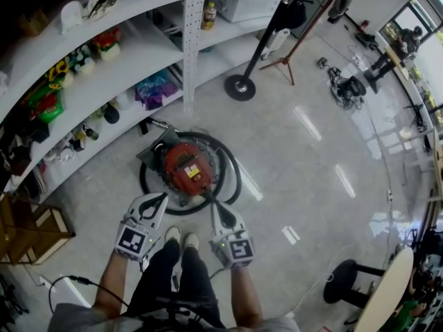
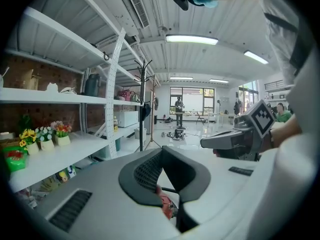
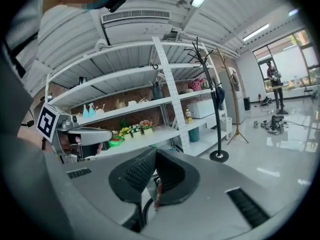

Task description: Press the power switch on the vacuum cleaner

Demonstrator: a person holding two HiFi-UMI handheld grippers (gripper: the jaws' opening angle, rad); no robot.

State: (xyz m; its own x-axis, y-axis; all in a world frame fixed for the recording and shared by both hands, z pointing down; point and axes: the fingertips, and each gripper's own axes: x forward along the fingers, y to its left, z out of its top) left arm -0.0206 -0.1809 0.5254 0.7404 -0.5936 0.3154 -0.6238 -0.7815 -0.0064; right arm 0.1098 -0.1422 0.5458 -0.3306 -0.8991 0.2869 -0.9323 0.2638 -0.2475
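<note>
The red vacuum cleaner (image 1: 185, 169) stands on the floor (image 1: 297, 158) beside the shelves (image 1: 104, 81), just in front of the person. Both grippers hover above its near side. The left gripper (image 1: 160, 200) and the right gripper (image 1: 214, 208) have their jaws pressed together at the tips, holding nothing.

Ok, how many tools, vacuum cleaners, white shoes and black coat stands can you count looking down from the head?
tools: 2, the left tool and the right tool
vacuum cleaner: 1
white shoes: 2
black coat stand: 1
Total: 6
</note>
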